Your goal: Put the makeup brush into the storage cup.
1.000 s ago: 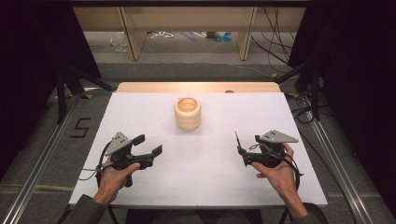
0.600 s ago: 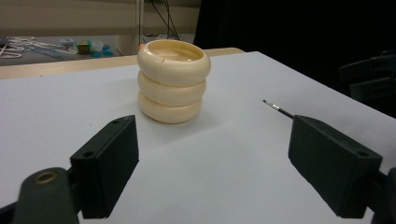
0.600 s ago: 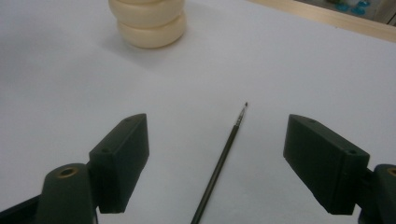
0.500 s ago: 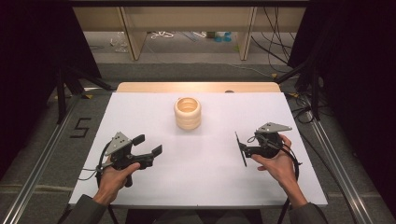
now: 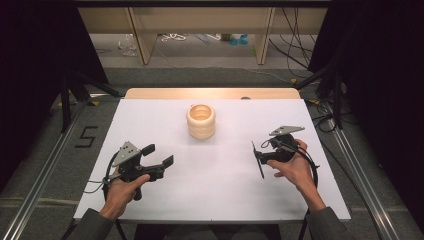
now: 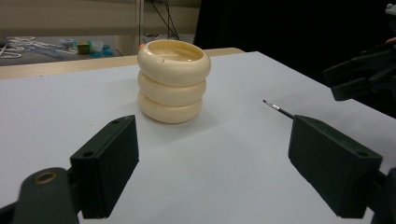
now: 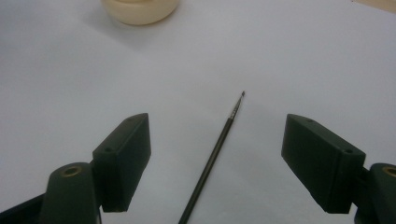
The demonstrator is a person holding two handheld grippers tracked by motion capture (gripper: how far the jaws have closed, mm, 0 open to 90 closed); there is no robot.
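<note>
- In the right gripper view the two black jaws of the right gripper [image 7: 217,163] stand spread wide, pinching nothing; a thin dark brush [image 7: 212,156] lies on the white surface between them, its fine tip towards the upper middle of the frame, its handle running off the bottom edge.
- Whether either jaw touches the brush cannot be told from that view; both look apart from it.
- In the high view the right gripper [image 5: 258,159] sits at the right centre of the frame, held by the right hand [image 5: 295,167], with the brush [image 5: 258,161] showing as a dark sliver at its front.
- In the left gripper view the jaws of the left gripper [image 6: 219,170] are likewise spread, with nothing between them but bare counter.
- In the high view the left gripper [image 5: 160,157] is at the lower left, held by the left hand [image 5: 122,192], its jaws pointing towards the right of the frame.
- A cream holder [image 5: 201,121] shaped like three stacked rings stands upright on the white counter [image 5: 220,195], just above the centre of the high view, well apart from both grippers.
- The same holder [image 6: 173,80] stands in the upper middle of the left gripper view; the brush tip [image 6: 275,107] pokes out above the right-hand jaw there.
- The holder's base [image 7: 140,10] shows at the top left edge of the right gripper view.
</note>
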